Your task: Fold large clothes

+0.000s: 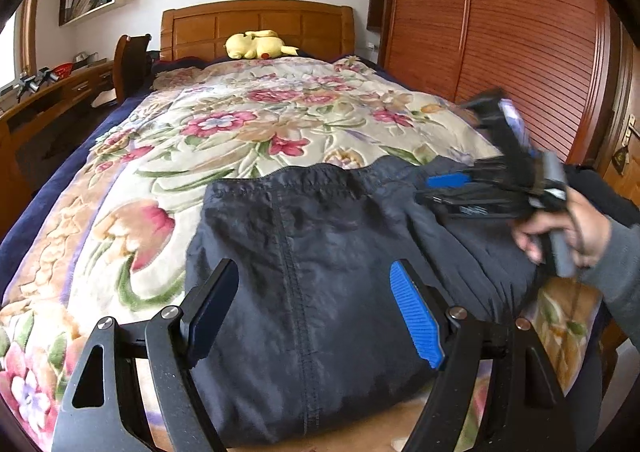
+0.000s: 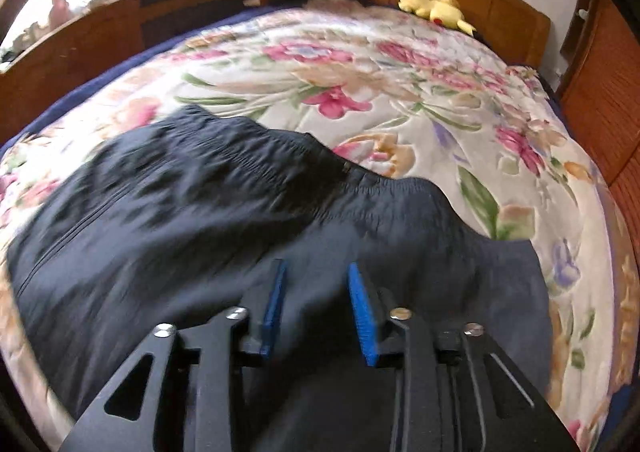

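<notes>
A large dark navy garment (image 1: 320, 252) with an elastic hem and a centre zip lies on the floral bedspread (image 1: 224, 131) at the near end of the bed. My left gripper (image 1: 312, 272) is open wide, its fingers low over the garment's middle, holding nothing. My right gripper (image 2: 316, 276) is open with a narrower gap, over the garment's right part (image 2: 240, 211), holding nothing. The right gripper also shows in the left wrist view (image 1: 448, 187), held in a hand, blurred, over the garment's right side.
A yellow plush toy (image 1: 258, 44) lies by the wooden headboard (image 1: 256, 23). A wooden wardrobe (image 1: 500, 31) stands along the right side. A desk (image 1: 52, 91) and a chair (image 1: 130, 63) stand to the left. The blanket beyond the garment is bare.
</notes>
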{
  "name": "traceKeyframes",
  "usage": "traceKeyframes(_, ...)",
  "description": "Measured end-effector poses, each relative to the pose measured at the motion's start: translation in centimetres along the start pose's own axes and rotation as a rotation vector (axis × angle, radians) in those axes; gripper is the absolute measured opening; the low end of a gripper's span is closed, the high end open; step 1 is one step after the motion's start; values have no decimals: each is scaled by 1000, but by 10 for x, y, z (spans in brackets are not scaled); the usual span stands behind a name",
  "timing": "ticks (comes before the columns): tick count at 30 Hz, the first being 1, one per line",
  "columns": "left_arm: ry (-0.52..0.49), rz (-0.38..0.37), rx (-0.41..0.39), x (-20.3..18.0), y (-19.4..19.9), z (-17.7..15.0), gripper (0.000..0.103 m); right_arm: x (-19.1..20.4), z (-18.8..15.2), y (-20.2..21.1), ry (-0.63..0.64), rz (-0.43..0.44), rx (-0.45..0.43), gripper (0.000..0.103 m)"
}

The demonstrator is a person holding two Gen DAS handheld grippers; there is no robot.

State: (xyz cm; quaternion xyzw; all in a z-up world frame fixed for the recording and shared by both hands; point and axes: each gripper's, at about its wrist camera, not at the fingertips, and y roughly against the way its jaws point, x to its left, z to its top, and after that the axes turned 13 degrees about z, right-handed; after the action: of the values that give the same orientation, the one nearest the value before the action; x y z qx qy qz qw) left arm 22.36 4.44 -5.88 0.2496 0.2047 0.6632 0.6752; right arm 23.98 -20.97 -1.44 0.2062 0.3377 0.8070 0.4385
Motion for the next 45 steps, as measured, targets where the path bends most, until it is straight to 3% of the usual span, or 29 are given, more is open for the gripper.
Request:
traceKeyframes(2,-5,-9,4,-5,-2,-1,79,1,-21,14,-9,0,11,50)
traceKeyframes(10,-19,-43,21,-25,-3,-4,79,-14,-87,65,-67,-103,-14,53)
traceKeyframes(21,-57,-45,57,-42,-1,-21,79,-46,-132,115,-234,-170,-89,53)
traceKeyframes(25,-69,-41,62,-46,3,-29,79,-59,-150,99,-321,-65,-48,53)
traceKeyframes(29,-84,-28,58,-47,6,-34,79,-65,-166,80,-353,-35,-63,53)
traceKeyframes(39,-110,17,64,-40,10,-52,79,-43,-195,75,-307,-145,-195,54)
traceKeyframes(45,-116,38,100,-40,-2,-60,79,-45,-207,78,-323,-124,-240,54)
